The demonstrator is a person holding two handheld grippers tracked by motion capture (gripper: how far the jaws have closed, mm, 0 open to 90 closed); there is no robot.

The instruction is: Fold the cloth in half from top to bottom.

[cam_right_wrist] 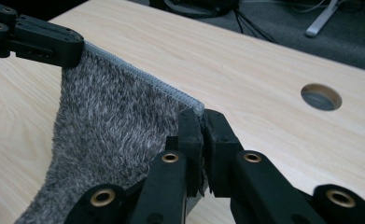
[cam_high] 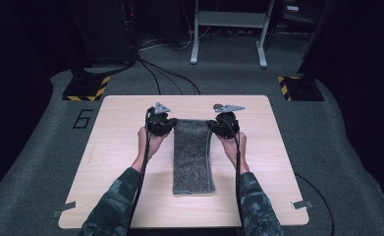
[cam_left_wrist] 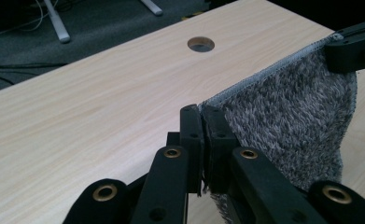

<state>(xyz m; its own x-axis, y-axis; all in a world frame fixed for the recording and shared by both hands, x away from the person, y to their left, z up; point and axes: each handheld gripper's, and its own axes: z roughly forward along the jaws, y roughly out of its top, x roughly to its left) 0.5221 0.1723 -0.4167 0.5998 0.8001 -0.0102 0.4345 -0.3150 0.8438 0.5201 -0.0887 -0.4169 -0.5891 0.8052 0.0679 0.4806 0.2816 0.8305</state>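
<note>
At the near edge of the wooden table (cam_high: 106, 162), the person's two camouflage sleeves (cam_high: 112, 201) reach in, each hand carrying a gripper. Between them lies a grey fleecy towel (cam_high: 193, 157), folded into a long narrow strip that runs from near the front edge toward the middle of the table. Its near end rests flat on the wood; its far end is lifted off the surface.

The left gripper (cam_left_wrist: 202, 116) has its jaws closed on the far left corner of the towel, the pads pinching just under the stitched hem (cam_left_wrist: 255, 79). The right gripper (cam_right_wrist: 202, 119) has its jaws clamped the same way on the far right corner, so the hem stretches taut between the two.

The towel looks light, soft and limp: below the held edge the pile hangs in a slack curve and narrows as it drops. It should not slip easily, since the plush nap gives the pads plenty to bite on, and it is in no way fragile. The corners at the hem seem the best places to hold, because the stitched edge is firmer than the pile and keeps the width spread. Anything unsupported will likely sag and fold on itself.

Farther off, a round cable hole (cam_left_wrist: 200, 44) sits near the table's far edge.
</note>
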